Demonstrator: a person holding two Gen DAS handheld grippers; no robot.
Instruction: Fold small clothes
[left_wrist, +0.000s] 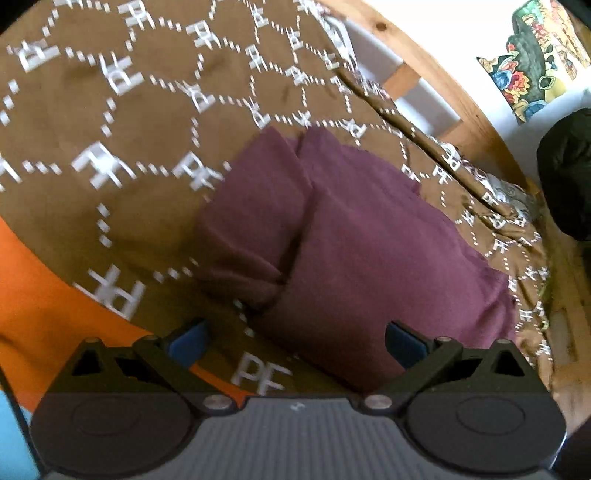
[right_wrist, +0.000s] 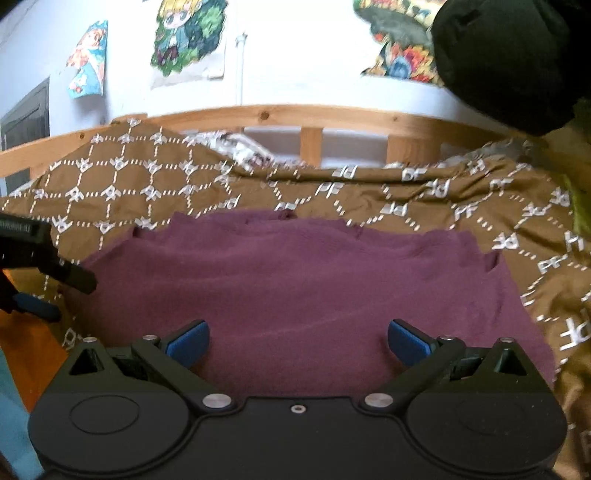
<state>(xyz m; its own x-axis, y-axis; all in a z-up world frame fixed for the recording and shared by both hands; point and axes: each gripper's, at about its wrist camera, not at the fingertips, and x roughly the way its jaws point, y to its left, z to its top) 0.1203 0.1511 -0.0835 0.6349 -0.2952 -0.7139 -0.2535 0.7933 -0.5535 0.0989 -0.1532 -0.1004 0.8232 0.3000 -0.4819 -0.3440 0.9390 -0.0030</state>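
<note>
A maroon garment (left_wrist: 354, 236) lies folded on a brown bedspread (left_wrist: 122, 122) with a white PF pattern. In the left wrist view one layer overlaps another along a seam down its middle. My left gripper (left_wrist: 295, 341) is open and empty, hovering over the garment's near edge. In the right wrist view the garment (right_wrist: 295, 280) lies flat and wide. My right gripper (right_wrist: 297, 343) is open and empty just above its near part. The left gripper (right_wrist: 40, 280) shows at the left edge of that view, beside the garment's left side.
A wooden bed rail (right_wrist: 310, 118) runs behind the bedspread (right_wrist: 443, 206), with a white wall and colourful posters (right_wrist: 188, 33) beyond. A black bulky object (right_wrist: 517, 59) hangs at the upper right. An orange sheet (left_wrist: 40, 314) lies at the near left.
</note>
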